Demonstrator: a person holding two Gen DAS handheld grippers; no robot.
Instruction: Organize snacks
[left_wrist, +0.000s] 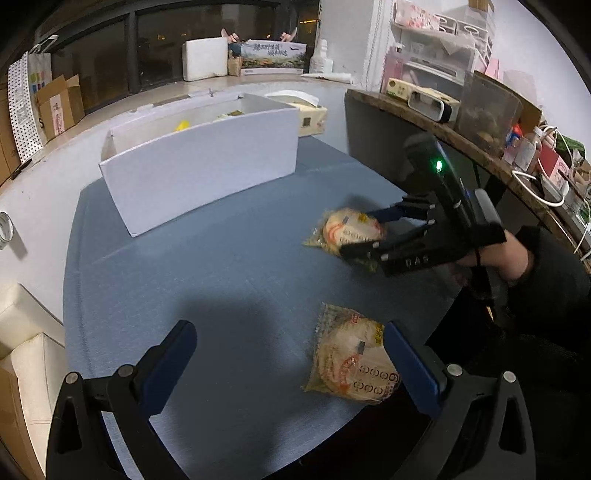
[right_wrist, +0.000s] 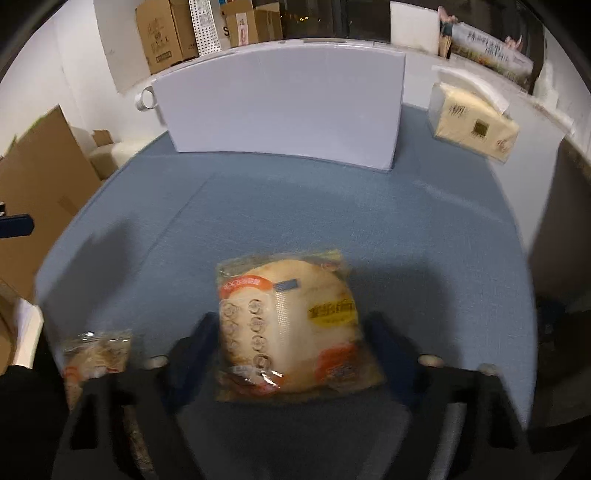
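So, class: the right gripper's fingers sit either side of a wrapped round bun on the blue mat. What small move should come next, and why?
Probably close the right gripper on the clear-wrapped round bun: it lies between the open fingers, not yet pinched. Then it could go to the white rectangular box behind.

On the mat (left_wrist: 221, 258) before me stands the box (left_wrist: 207, 173). Nearer to me lie two snack packets: the far packet (left_wrist: 347, 230) between my right gripper's (left_wrist: 360, 232) fingers, the near packet (left_wrist: 351, 356) beside my left gripper's (left_wrist: 291, 354) right finger. A tissue pack (right_wrist: 474, 123) sits right of the box.
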